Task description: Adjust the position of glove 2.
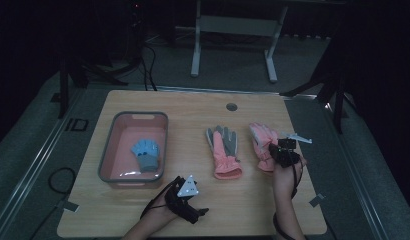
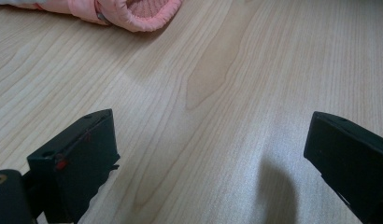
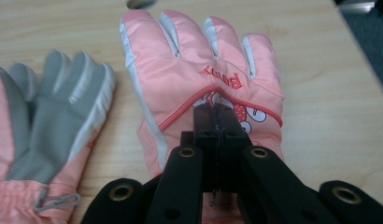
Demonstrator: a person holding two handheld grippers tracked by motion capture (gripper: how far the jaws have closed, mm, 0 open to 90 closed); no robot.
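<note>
From the high view, a light wooden table (image 1: 193, 107) carries a pink bin with a grey rim (image 1: 109, 145) on the left. A blue knitted glove (image 1: 145, 154) lies inside that bin, toward its right side. Right of the bin, past the table's middle, a pink ski glove with a grey palm (image 1: 224, 150) lies palm up, fingers pointing far. Just right of it lies a second pink ski glove (image 1: 262, 142), and the right gripper (image 1: 282, 151) sits over that glove's near end. The left gripper (image 1: 199, 214) rests near the front edge, just beside the bin's near right corner.

In the left gripper view, the two black jaws stand wide apart over bare wood with nothing between them. The cuff of the grey-palmed glove (image 2: 143, 11) shows at the far left.

In the right gripper view, the jaws are pressed together over the back of the second glove (image 3: 199, 70), at its printed patch below red lettering. Whether they pinch the fabric I cannot tell. The grey-palmed glove (image 3: 54, 107) lies just beside it on the left, the two apart.
</note>
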